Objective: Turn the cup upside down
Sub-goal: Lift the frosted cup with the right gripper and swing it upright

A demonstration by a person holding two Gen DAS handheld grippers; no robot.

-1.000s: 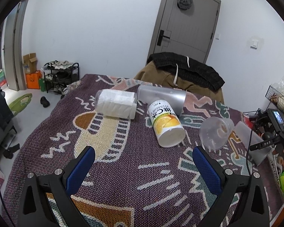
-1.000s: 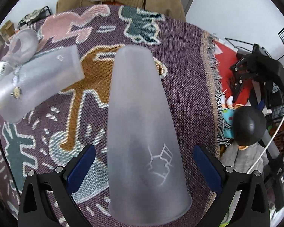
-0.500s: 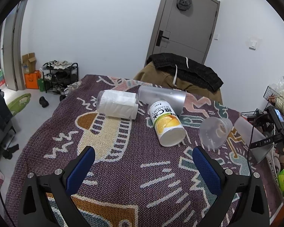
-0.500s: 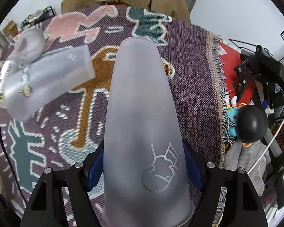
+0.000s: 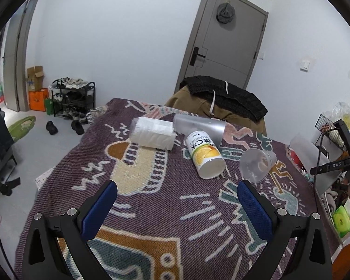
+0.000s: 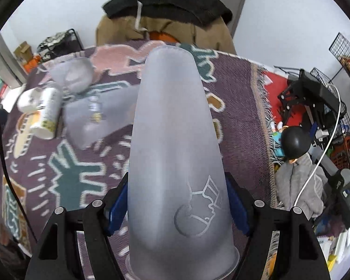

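Observation:
A tall frosted grey cup [image 6: 177,154] with a white line logo fills the right wrist view, its closed base pointing away from the camera. My right gripper [image 6: 177,207] is shut on its wide end, blue pads pressed on both sides, and holds it above the blanket. The same cup shows at the right edge of the left wrist view [image 5: 315,161] with the right gripper. My left gripper [image 5: 175,210] is open and empty, held above the blanket [image 5: 151,205].
Lying on the patterned blanket are a yellow vitamin cup [image 5: 205,155], a clear cup [image 5: 256,163], a frosted cup [image 5: 198,127] and a tissue-filled cup [image 5: 152,133]. A chair with clothes [image 5: 224,98] stands behind. Clutter sits past the right edge [image 6: 315,126].
My right gripper closed on the frosted cup and has lifted and tilted it. The left gripper rose slightly and stayed open.

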